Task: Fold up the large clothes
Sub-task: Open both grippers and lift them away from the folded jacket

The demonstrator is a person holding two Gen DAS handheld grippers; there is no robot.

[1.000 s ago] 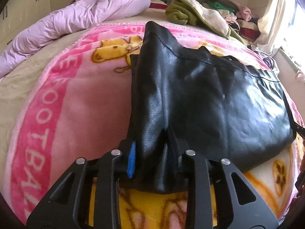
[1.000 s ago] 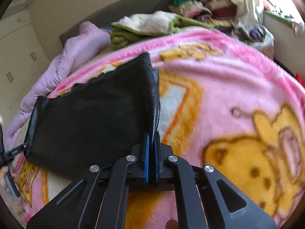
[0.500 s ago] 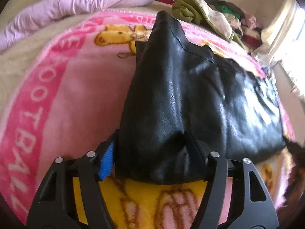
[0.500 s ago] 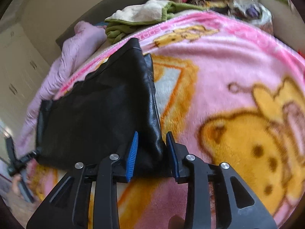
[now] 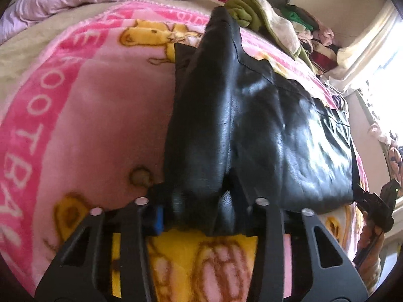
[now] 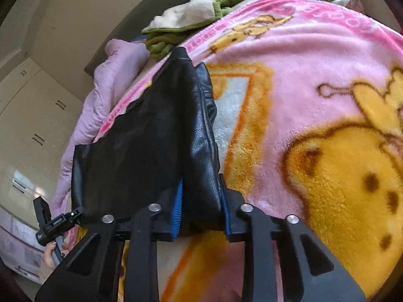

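Two corners of the black leather garment sit between closing fingers

Your right gripper, clamped flat on the black leather garment a second ago, sprang apart and is now closing with a thick bunch between its pads, while your left gripper likewise widened and is closing again on its corner.
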